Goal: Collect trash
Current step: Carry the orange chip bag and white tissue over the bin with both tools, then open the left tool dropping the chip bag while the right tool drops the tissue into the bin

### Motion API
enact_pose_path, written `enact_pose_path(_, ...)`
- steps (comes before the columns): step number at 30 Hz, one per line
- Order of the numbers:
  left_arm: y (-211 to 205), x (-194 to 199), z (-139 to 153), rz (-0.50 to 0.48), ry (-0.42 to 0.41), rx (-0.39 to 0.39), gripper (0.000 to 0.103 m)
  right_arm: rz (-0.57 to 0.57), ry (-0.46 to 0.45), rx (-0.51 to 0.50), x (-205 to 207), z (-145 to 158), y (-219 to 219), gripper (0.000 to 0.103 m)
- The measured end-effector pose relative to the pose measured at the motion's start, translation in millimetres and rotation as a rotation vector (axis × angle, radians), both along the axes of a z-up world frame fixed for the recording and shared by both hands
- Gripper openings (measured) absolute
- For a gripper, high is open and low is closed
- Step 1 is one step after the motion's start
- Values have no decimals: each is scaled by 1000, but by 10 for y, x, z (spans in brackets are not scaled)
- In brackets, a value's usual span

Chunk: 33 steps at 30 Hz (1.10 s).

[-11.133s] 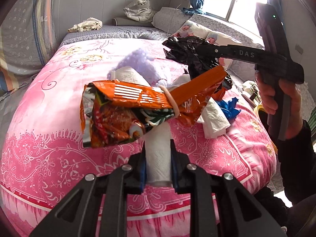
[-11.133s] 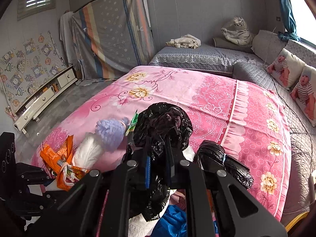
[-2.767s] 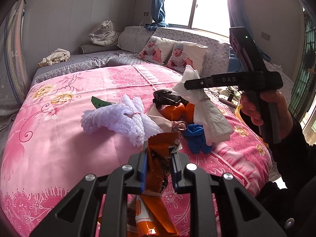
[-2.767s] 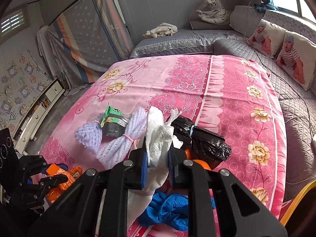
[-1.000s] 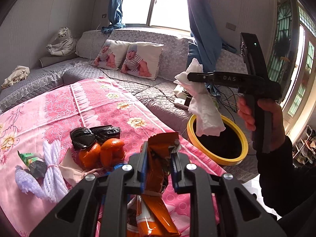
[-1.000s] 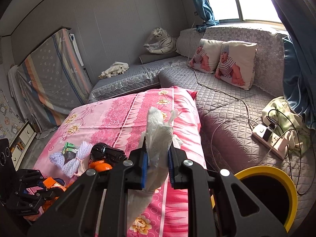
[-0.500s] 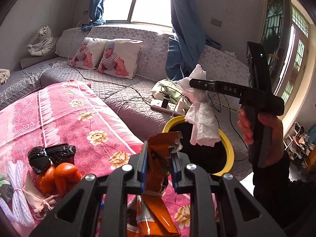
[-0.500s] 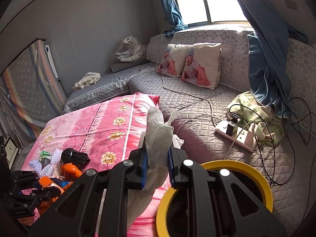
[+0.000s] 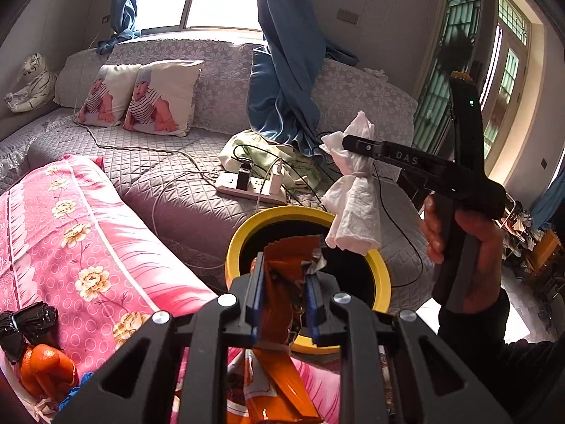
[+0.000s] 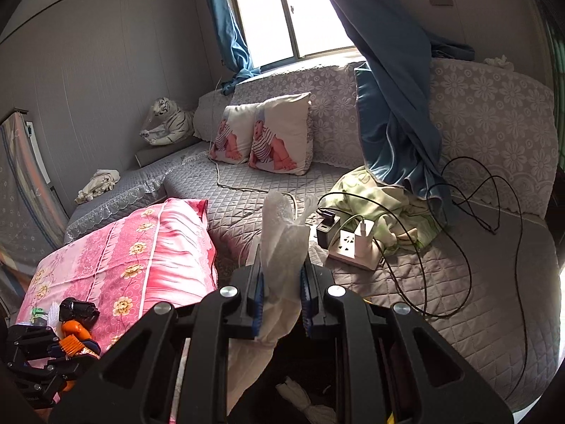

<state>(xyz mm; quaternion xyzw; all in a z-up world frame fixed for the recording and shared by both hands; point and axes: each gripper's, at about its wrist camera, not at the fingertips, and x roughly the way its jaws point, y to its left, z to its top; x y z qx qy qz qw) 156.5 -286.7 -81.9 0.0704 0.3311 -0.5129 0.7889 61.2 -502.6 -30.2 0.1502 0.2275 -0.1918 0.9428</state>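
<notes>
Yellow bin [image 9: 383, 275] below; right hand-held gripper [image 9: 348, 141] level, clamping tissue [image 9: 355, 205].

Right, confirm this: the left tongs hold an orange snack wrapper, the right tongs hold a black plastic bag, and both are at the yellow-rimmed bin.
One thing is wrong: the right tongs hold a white tissue, not a black bag, as the left wrist view shows. The rest stands: the left tongs grip the orange snack wrapper, and both are at the yellow-rimmed bin.

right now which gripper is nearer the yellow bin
Right. The right gripper hangs its tissue over the yellow bin's far rim; the left gripper is short of the near rim.
</notes>
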Motion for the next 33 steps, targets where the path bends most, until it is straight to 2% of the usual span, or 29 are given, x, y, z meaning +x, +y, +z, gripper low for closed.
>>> enact_pose_path(6, -307, -66, -78, -57, 21, 9, 18, -168, -16, -74, -219, -89, -112, 16)
enact_pose_path(10, -476, -110, -120, -90, 32, 14, 18, -235, -4, -98, -269, -171, -180, 16)
enact_pose_path(22, -808, -101, -295, -96, 53, 51, 18, -303, 77, -150, -119, -379, -389, 16)
enact_pose_path(33, -976, -105, -350, -105, 68, 54, 18, -298, 112, -159, -36, -450, -467, 16)
